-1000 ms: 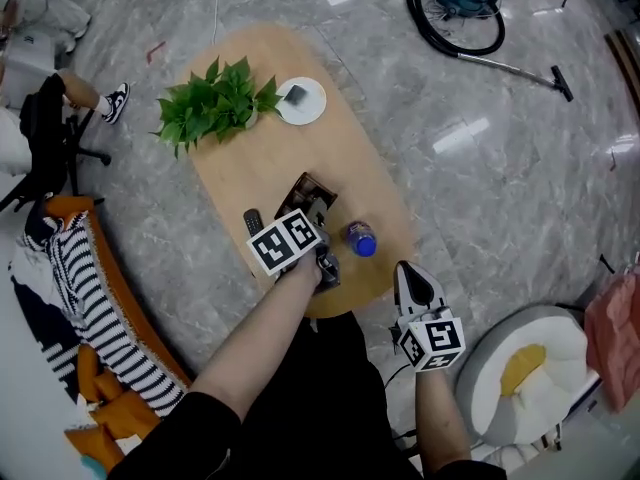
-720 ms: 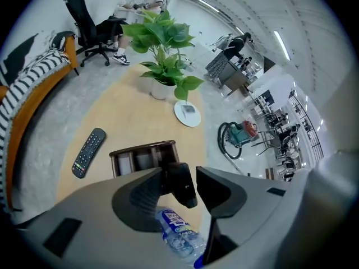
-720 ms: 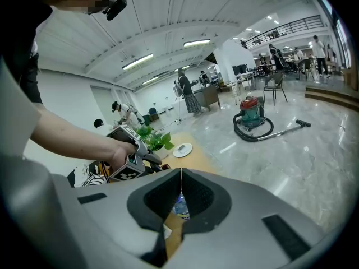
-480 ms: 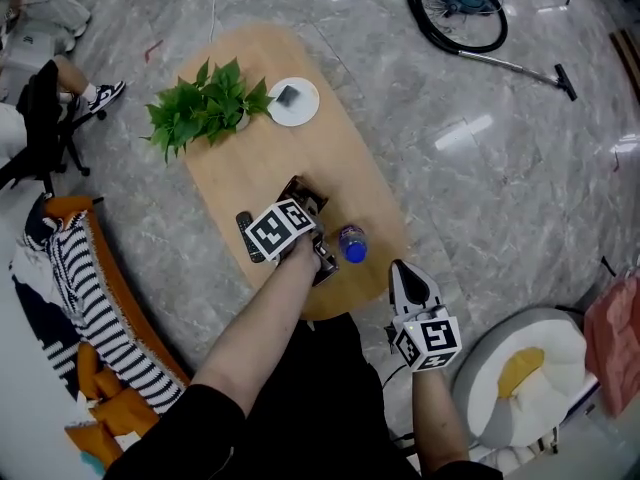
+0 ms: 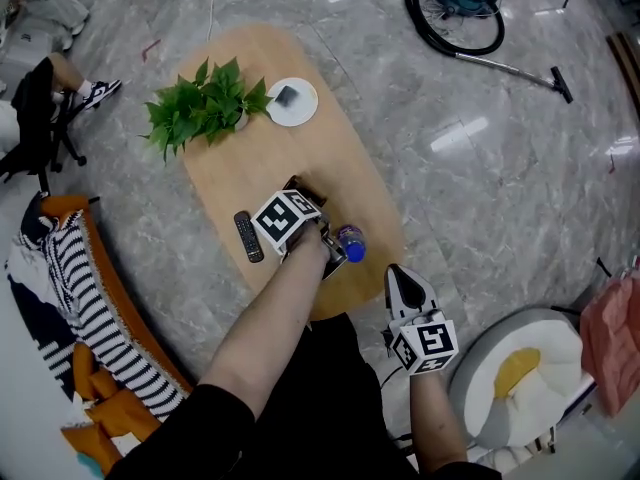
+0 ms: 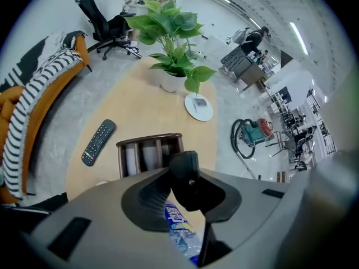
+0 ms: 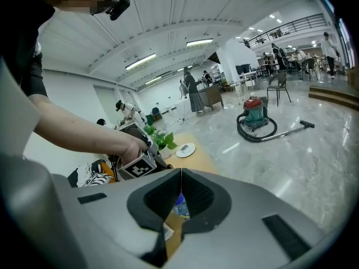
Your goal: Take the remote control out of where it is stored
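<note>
The black remote control (image 5: 247,236) (image 6: 98,142) lies flat on the oval wooden table (image 5: 255,158), left of a dark wooden holder (image 5: 299,185) (image 6: 150,152). Its slots look empty in the left gripper view. My left gripper (image 5: 290,208) (image 6: 188,175) hovers over the holder's near side, apart from the remote. Its jaws are closing, with nothing between them; a blue-capped water bottle (image 5: 349,243) (image 6: 180,231) shows below them. My right gripper (image 5: 405,286) (image 7: 180,189) hangs shut and empty off the table's near edge.
A leafy potted plant (image 5: 205,103) and a white plate (image 5: 292,100) with a small dark object stand at the table's far end. A sofa with striped cloth (image 5: 60,268) lies left, a round seat (image 5: 520,368) right, and a vacuum cleaner (image 5: 455,8) far back.
My left gripper has drawn away from the remote toward the holder, and the remote stays lying on the table. The right gripper has barely moved.
</note>
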Tool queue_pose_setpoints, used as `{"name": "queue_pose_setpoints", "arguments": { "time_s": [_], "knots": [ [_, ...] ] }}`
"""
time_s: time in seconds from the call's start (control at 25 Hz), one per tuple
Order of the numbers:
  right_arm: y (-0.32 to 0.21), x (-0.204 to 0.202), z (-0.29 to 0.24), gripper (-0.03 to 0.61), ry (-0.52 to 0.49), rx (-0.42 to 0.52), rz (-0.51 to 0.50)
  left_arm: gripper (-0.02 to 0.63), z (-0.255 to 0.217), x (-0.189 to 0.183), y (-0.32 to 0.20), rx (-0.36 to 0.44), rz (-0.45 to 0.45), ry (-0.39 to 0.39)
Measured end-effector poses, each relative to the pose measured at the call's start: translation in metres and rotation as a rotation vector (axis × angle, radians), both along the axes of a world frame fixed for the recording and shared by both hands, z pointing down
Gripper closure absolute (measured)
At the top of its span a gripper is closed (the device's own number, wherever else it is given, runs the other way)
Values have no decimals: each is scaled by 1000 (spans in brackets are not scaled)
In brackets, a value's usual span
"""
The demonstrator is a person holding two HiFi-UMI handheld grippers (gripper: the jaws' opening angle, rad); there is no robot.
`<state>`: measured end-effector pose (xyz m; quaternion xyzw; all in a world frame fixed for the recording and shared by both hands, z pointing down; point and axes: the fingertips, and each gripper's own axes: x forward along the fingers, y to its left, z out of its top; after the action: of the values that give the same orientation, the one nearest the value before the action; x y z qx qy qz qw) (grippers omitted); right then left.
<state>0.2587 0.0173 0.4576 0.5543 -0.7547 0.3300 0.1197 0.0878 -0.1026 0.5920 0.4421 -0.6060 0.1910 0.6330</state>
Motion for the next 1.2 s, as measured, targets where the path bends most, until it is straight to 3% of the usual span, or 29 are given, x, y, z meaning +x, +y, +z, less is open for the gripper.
{"name": "queue_pose_setpoints", "arguments": {
  "time_s": [0.2, 0.44, 0.76, 1.04, 1.2],
  "knots": [
    [-2, -12, -8, 571, 3, 16, -7, 502, -28, 1, -5, 29, -27, 2],
    [-9, -25, -23, 571, 17, 51, -11, 502, -50, -8, 11, 75, 23, 28],
    [-12, -53, -33, 571, 43, 73, -7, 503, -85, -17, 29, 221, 212, 32],
    [-5, -86, -38, 571, 52, 73, -18, 503, -106, -41, 42, 302, 248, 112],
    [-3, -106, -36, 571, 51, 72, -26, 505, -116, -57, 40, 371, 294, 114]
  ]
}}
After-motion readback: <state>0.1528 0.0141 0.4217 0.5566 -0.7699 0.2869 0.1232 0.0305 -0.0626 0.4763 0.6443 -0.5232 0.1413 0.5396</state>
